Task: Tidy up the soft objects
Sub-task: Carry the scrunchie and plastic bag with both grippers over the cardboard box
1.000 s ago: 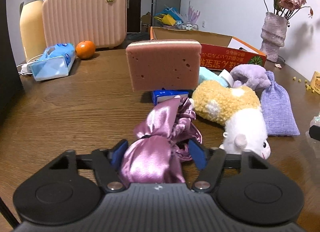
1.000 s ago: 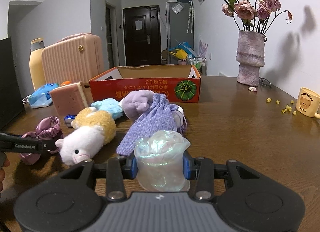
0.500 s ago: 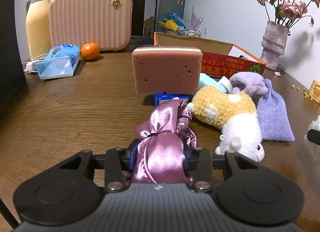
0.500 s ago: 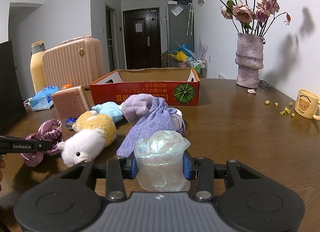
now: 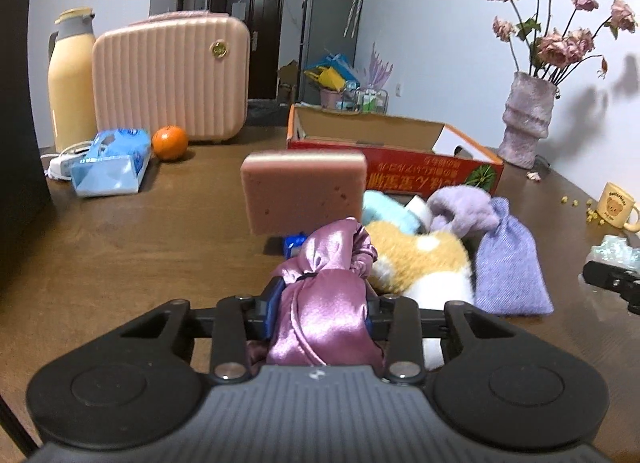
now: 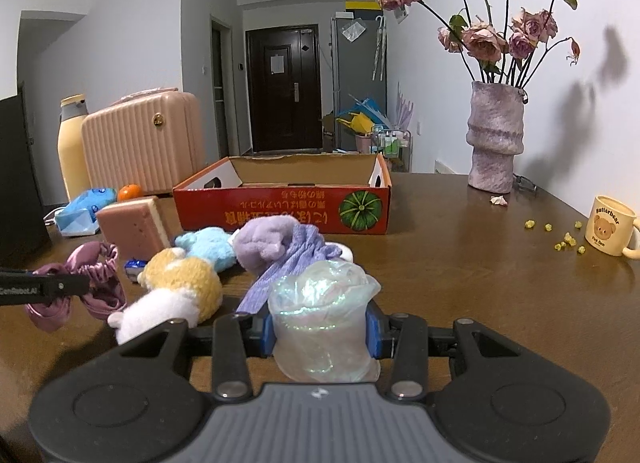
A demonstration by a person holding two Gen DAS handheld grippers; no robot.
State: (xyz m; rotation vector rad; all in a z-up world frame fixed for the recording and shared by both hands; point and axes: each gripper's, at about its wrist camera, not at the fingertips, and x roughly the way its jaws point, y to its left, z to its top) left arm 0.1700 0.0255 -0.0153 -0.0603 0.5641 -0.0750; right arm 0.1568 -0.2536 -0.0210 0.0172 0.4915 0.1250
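Note:
My left gripper [image 5: 322, 309] is shut on a pink satin scrunchie [image 5: 324, 303] and holds it above the table; the scrunchie also shows in the right wrist view [image 6: 96, 275]. My right gripper [image 6: 320, 329] is shut on an iridescent crinkly pouch [image 6: 322, 323], lifted off the table. Ahead lie a yellow-and-white plush [image 6: 180, 287], a blue plush [image 6: 208, 245], a purple plush [image 6: 262, 241], a lavender drawstring bag [image 5: 508, 263] and a pink sponge [image 5: 304, 189] standing on edge. An open red cardboard box [image 6: 284, 211] stands behind them.
A pink case [image 5: 170, 75], a yellow thermos [image 5: 70, 79], a blue tissue pack [image 5: 112, 163] and an orange [image 5: 170, 142] stand at the back left. A flower vase [image 6: 494, 135] and a bear mug [image 6: 610, 225] with yellow crumbs are on the right.
My left gripper closed on the pink scrunchie and raised it off the table. My right gripper rose a little with the pouch in it.

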